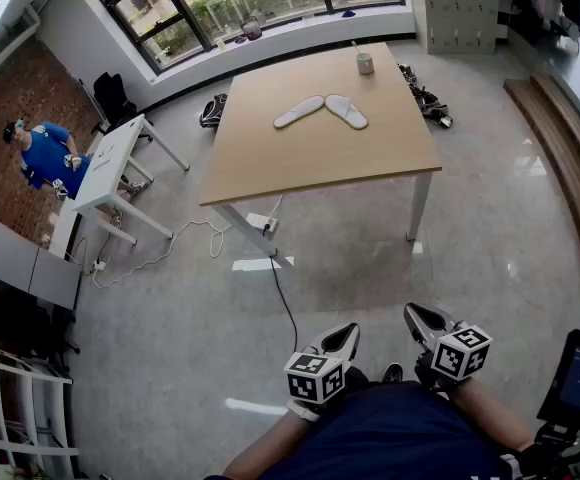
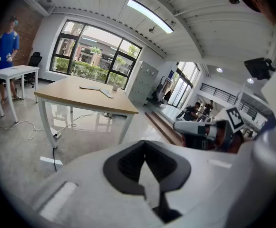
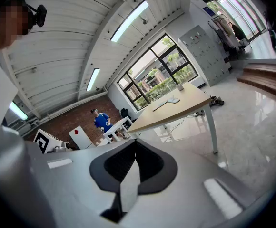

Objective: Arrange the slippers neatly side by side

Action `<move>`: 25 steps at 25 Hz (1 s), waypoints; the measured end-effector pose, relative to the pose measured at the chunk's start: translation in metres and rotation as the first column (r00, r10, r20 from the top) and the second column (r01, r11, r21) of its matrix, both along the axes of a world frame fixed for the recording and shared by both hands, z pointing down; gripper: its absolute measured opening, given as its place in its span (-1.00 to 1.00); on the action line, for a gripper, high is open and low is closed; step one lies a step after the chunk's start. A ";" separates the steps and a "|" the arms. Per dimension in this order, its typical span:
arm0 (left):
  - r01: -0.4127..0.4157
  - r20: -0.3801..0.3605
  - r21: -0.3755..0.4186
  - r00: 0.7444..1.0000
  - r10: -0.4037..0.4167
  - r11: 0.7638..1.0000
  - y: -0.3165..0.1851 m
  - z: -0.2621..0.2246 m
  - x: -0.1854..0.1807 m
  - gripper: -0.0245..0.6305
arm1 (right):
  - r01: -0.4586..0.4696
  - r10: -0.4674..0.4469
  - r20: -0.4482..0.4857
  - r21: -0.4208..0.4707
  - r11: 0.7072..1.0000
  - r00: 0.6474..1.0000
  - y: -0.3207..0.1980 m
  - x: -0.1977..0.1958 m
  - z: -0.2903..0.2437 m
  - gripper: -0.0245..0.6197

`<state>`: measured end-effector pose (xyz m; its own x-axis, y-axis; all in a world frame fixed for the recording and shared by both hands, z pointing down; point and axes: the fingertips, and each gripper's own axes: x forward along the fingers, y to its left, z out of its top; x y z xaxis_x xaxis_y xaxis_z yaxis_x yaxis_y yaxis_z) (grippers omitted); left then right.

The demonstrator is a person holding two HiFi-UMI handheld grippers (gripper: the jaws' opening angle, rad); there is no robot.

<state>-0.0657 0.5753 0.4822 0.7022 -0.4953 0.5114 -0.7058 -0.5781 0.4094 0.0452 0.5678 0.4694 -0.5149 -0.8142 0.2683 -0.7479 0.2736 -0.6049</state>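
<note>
A: Head view?
B: Two pale, flat, elongated slippers [image 1: 321,111] far off on a tan wooden table [image 1: 270,168], far ends nearly touching, near ends splayed in a V. Grey cup [image 1: 365,63] beyond. Near and low, left gripper [image 1: 342,338] and right gripper [image 1: 425,320], both clenched, empty.
A: Left gripper view?
B: Black ribbed pads [image 2: 124,164] pressed together, nothing between. Slippers small on the far tabletop, texture lost.
A: Right gripper view?
B: Likewise clamped on nothing. Slippers tiny, partly cut off by the table edge.

Matt wooden table [image 1: 270,158], glossy grey floor [image 1: 490,238], pale cloth-like slippers [image 1: 322,111].
</note>
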 end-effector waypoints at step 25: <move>-0.103 -0.055 -0.057 0.993 0.100 0.993 -0.178 0.022 0.020 -0.91 | -0.098 0.093 -0.061 -0.088 0.991 0.994 -0.160 0.020 0.024 -0.89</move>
<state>-0.0456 0.3975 0.5040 0.7737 -0.3900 0.4994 -0.6217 -0.6194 0.4794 0.0647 0.4076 0.4937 -0.4176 -0.8298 0.3703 -0.8019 0.1449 -0.5796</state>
